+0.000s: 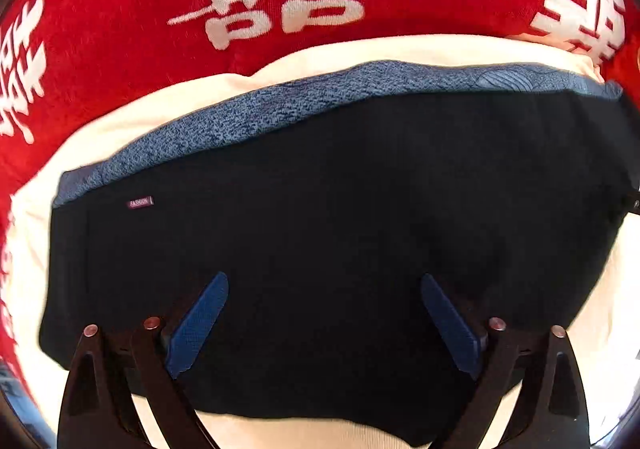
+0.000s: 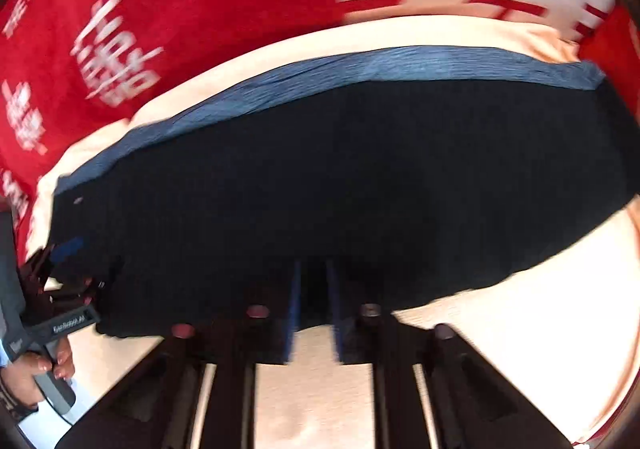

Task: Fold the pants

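Below the left wrist camera, a red cloth (image 1: 100, 29) with white characters underlies a cream sheet (image 1: 48, 209) and a blue towel (image 1: 240, 113). Folded black pants (image 1: 340, 201) lie on these, long axis left to right. The left gripper (image 1: 324, 285) points down, jaws spread wide over the pants, gripping nothing.

The blurred right wrist view shows the right gripper (image 2: 314, 289), jaws nearly together at the pants' near edge; any pinch cannot be told. A hand (image 2: 44, 365) holds the left gripper at lower left.

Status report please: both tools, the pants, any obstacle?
Left tool open, empty above folded black fabric pants. Right tool shut, nothing visibly held. Pants lie on blue knit cloth. No obstacle seen.
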Demonstrator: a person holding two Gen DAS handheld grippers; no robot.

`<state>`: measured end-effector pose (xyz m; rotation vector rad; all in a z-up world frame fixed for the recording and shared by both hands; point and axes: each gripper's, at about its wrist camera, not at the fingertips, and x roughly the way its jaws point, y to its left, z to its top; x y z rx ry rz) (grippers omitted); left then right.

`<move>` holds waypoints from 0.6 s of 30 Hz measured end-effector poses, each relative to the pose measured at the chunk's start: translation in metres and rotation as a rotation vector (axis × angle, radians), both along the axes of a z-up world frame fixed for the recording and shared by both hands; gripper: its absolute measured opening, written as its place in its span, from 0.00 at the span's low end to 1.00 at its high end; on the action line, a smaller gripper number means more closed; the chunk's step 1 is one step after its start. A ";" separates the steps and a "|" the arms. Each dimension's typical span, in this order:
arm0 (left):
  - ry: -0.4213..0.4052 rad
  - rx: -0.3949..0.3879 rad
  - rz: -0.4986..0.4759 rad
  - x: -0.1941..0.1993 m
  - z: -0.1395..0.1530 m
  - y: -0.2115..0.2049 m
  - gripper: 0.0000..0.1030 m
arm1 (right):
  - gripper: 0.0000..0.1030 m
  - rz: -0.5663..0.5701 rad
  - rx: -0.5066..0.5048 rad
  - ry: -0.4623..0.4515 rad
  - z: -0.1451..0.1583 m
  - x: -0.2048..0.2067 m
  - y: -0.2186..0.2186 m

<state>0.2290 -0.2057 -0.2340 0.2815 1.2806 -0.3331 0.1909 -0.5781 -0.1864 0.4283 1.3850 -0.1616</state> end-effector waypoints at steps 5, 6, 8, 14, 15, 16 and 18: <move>0.007 0.043 0.066 0.022 0.016 0.000 0.99 | 0.20 -0.123 0.030 -0.033 0.018 0.014 -0.037; -0.006 0.027 0.077 0.030 0.021 -0.006 0.99 | 0.32 -0.089 0.042 -0.054 0.021 0.023 -0.032; -0.019 -0.005 0.120 0.052 0.024 -0.022 0.99 | 0.37 -0.011 0.079 -0.100 0.020 0.048 -0.015; -0.022 0.050 0.185 0.091 -0.008 -0.070 0.99 | 0.35 0.099 0.089 -0.061 -0.020 0.105 0.023; -0.027 0.032 0.198 0.098 -0.013 -0.073 0.99 | 0.30 0.097 0.078 -0.064 -0.025 0.110 0.022; -0.036 0.012 0.214 0.100 -0.014 -0.072 0.99 | 0.27 0.088 0.062 -0.086 -0.026 0.113 0.019; -0.027 0.001 0.222 0.103 -0.016 -0.071 1.00 | 0.23 0.057 0.053 -0.089 -0.030 0.119 0.008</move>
